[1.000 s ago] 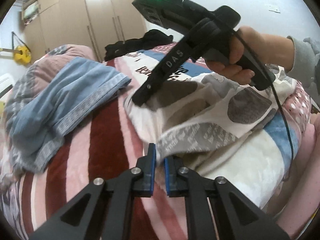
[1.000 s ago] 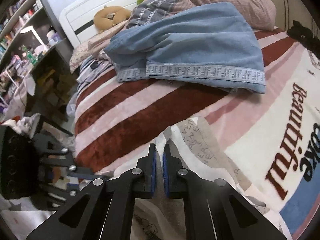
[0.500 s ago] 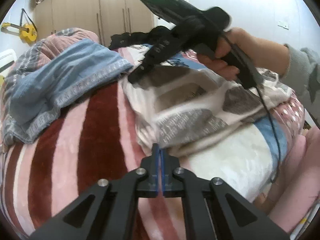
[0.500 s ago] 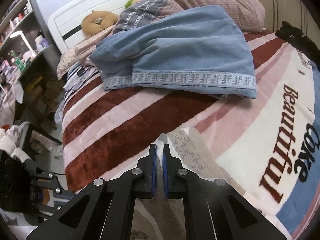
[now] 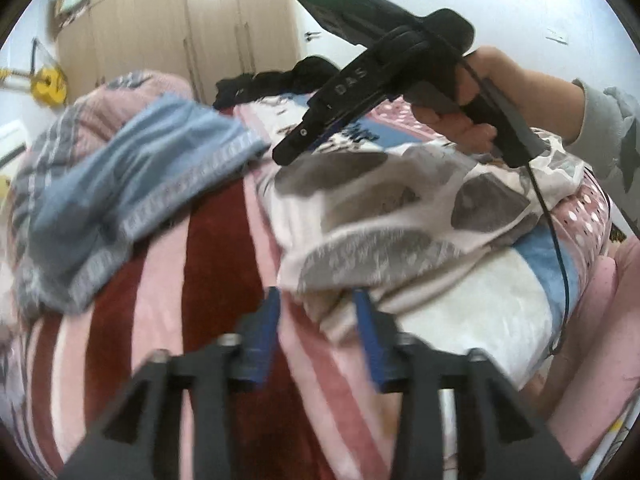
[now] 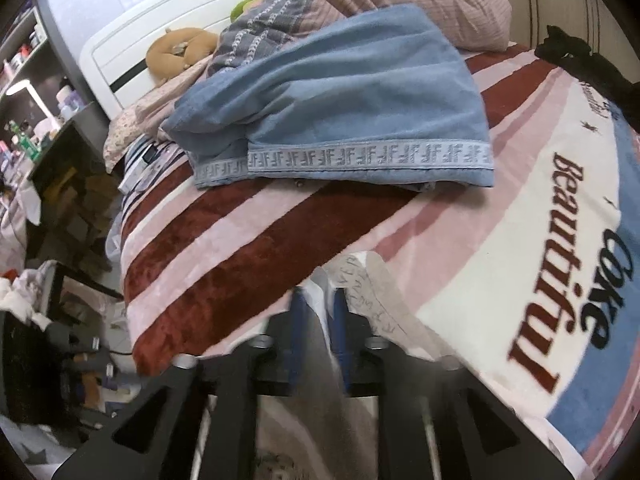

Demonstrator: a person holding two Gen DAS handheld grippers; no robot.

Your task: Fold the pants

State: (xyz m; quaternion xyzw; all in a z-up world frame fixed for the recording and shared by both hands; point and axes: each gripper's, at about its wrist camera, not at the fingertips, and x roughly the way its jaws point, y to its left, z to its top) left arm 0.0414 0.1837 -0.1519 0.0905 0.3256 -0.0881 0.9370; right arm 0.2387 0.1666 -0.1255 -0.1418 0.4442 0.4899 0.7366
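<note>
The pants [image 5: 380, 216], white with grey patches, lie folded in a heap on the striped bed blanket [image 5: 216, 264]. My left gripper [image 5: 318, 312] sits at their near corner. Its jaws are opening, the blue pads [image 5: 272, 320] stand apart, and the fabric's edge lies loose between them. A hand holds my right gripper [image 5: 286, 152] over the far side of the pants. In the right wrist view the right gripper [image 6: 319, 312] is opening too, with a strip of the pants [image 6: 372, 280] between its parted pads.
A blue towel-like cloth [image 6: 340, 112] lies heaped farther up the bed against a pink quilt [image 6: 432, 0]. A black garment [image 5: 280, 80] sits at the far edge by the wardrobe [image 5: 160, 40]. Cluttered shelves [image 6: 24, 120] stand beside the bed.
Both grippers were shut on the pants' edge; their jaws have now parted. The fabric rests on the blanket. Neither hand has shifted much.
</note>
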